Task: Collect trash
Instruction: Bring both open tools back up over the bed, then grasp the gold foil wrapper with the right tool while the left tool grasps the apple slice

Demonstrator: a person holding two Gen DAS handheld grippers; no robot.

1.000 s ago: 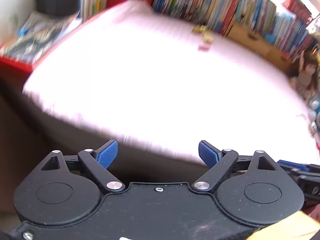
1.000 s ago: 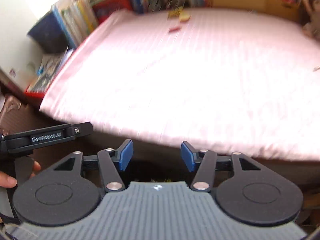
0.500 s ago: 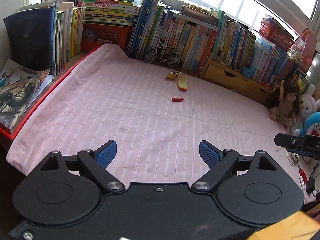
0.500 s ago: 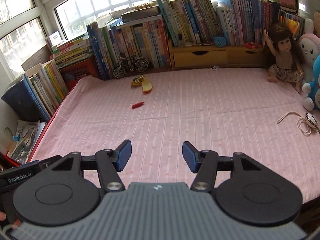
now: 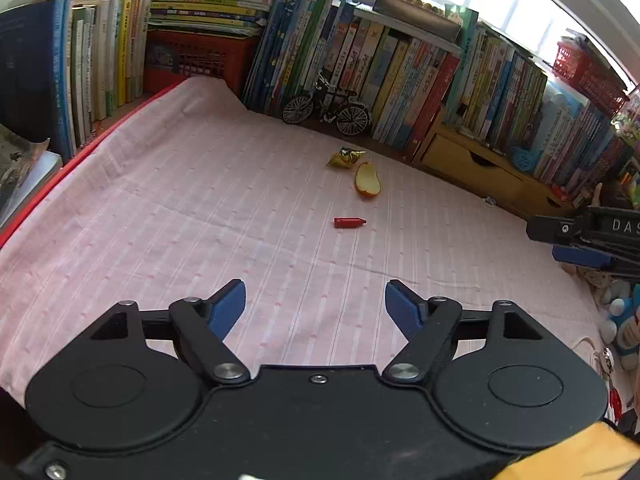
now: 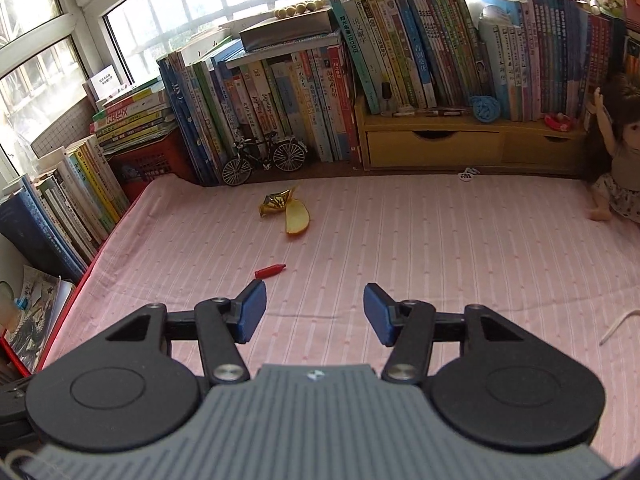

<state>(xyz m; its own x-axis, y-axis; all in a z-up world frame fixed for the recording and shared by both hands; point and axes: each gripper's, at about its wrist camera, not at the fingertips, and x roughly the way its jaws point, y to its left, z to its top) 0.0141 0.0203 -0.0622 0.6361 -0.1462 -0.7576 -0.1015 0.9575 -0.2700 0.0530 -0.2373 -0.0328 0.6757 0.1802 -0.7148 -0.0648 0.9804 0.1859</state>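
Both sets of tongs are held above the pink striped bed sheet (image 5: 160,216): the left tongs (image 5: 315,305), closing with nothing between the jaws, and the right tongs (image 6: 315,313), parted and empty. Beyond them, on the sheet, a red crayon-like piece (image 5: 349,222) is seen; farther off lies an apple slice (image 5: 367,180), with a crumpled gold wrapper (image 5: 346,157) just beside it. Behind the slice, a red basket (image 5: 196,60) is topped by stacked books (image 5: 208,4).

Right gripper (image 6: 315,316) over pink bed cover (image 6: 440,248), jaws apart, nothing between. Ahead: red crayon (image 6: 270,271), near left jaw; farther, apple slice (image 6: 297,218) touching gold wrapper (image 6: 275,201). Behind: toy bicycle (image 6: 264,158), books (image 6: 400,52).
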